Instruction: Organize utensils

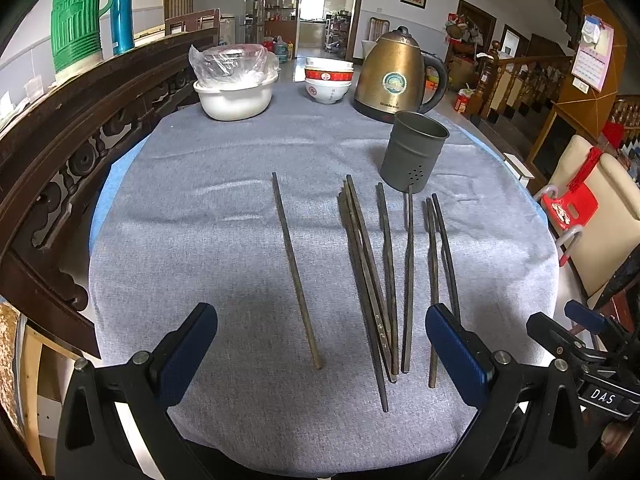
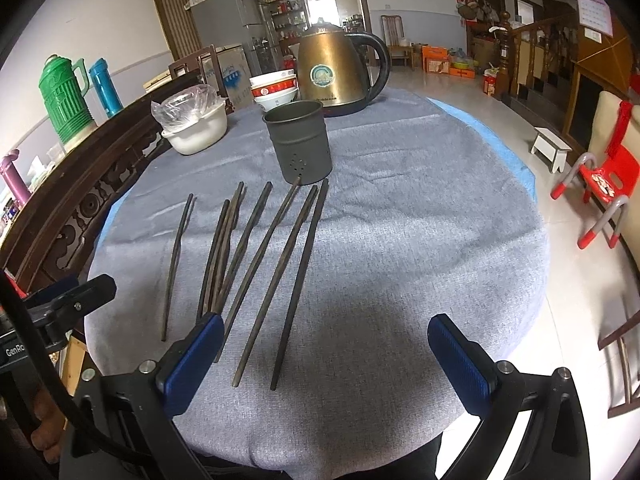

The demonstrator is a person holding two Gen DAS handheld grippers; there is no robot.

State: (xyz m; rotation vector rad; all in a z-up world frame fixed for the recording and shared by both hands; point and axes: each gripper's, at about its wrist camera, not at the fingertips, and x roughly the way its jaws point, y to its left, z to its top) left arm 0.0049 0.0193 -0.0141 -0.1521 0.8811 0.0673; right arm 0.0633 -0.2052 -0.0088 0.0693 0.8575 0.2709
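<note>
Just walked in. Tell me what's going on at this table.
A person holds two grippers over a cloth-covered table; the left gripper and right gripper are both open and empty. Dark chopsticks lie loose on the cloth, one single chopstick apart. The metal holder stands upright; no chopsticks show inside it.

The right gripper hovers over the near edge of the grey-clothed table, its jaws spread wide and holding nothing. Dark chopsticks lie fanned out on the cloth left of centre, their far tips near a perforated metal holder standing upright. Behind it are a brass-coloured kettle, stacked bowls and a white basin.
</note>
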